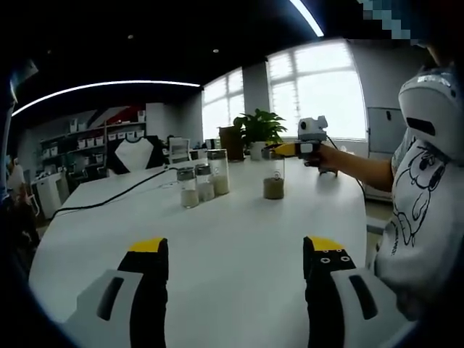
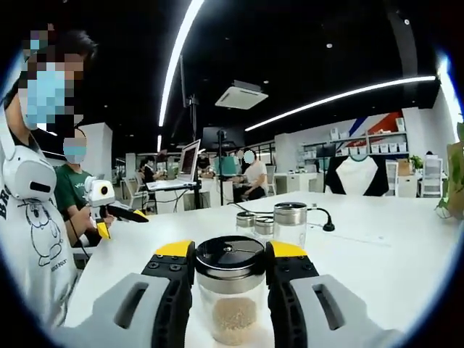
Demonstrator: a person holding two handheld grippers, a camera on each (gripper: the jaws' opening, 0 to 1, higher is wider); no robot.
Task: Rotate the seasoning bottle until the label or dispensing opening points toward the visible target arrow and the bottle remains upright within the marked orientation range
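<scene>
While the right hand-held gripper [image 2: 230,270] clamps its yellow-tipped jaws on either side of the seasoning bottle [image 2: 230,290], low in the centre of the right gripper view, the bottle stands upright on the white desk [image 2: 377,254]. Three more jars [image 1: 202,179] cluster mid-frame in the left gripper view. Across the lower part of that view, the left hand-held gripper [image 1: 237,254] hangs released over bare desk.
</scene>
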